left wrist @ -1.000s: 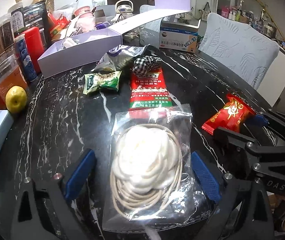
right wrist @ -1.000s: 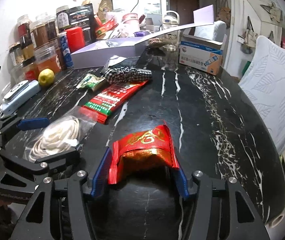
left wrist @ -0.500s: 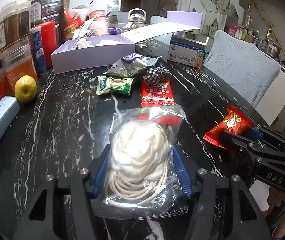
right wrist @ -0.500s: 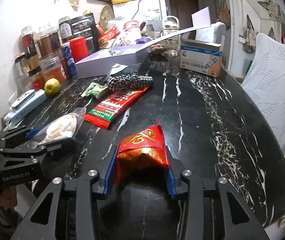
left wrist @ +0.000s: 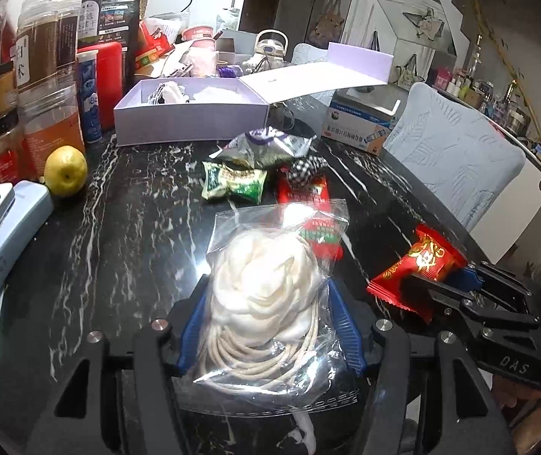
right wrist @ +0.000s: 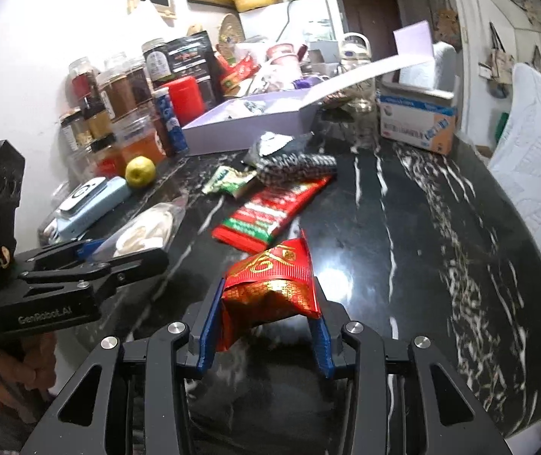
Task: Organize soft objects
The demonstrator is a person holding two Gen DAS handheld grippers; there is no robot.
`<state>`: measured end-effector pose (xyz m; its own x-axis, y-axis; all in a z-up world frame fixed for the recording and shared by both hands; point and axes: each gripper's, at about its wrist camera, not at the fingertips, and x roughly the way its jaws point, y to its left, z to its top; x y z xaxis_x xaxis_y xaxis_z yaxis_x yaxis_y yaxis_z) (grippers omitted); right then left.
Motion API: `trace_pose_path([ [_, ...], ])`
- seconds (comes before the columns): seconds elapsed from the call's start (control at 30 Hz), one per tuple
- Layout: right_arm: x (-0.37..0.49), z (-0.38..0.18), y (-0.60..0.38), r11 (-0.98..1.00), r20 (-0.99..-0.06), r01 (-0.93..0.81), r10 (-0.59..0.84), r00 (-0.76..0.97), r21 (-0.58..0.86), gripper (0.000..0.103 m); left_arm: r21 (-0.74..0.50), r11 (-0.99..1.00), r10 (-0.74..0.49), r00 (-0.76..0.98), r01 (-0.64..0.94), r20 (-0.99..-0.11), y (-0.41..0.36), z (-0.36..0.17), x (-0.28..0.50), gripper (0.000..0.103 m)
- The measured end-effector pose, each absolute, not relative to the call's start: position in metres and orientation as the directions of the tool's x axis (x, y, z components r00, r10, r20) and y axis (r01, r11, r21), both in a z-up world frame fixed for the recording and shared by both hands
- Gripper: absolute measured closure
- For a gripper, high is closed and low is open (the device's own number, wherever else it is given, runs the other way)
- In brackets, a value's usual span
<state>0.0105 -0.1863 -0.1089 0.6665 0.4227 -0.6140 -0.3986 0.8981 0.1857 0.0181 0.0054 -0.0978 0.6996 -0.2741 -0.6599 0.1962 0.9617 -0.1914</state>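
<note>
Fingers of left gripper [left wrist: 270, 326] clamp clear cord bag [left wrist: 270, 288]; right gripper [right wrist: 266, 326] pinches red snack packet [right wrist: 274, 284]. Slippery film may slide out.

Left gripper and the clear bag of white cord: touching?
Touching. The left wrist view shows the left gripper shut on the clear bag of white cord, both blue pads pressed into the plastic at its sides.

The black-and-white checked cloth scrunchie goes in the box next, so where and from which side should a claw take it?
Grip the black-and-white checked cloth scrunchie across its narrow middle, coming from above. It lies as a long flattened roll on the long red-and-green packet, so pinching its short width likely gathers the cloth without catching the packet beneath.
</note>
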Motion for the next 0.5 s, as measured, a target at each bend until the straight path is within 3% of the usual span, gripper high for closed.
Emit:
trace_pose_path([
  [0.5, 0.060, -0.061, -0.165, 0.873, -0.602, -0.462, 0.454, 0.656, 0.156, 0.062, -0.205, 0.954, -0.300, 0.710, 0.218, -0.637, 0.018, -0.050, 0.076, 0.044],
])
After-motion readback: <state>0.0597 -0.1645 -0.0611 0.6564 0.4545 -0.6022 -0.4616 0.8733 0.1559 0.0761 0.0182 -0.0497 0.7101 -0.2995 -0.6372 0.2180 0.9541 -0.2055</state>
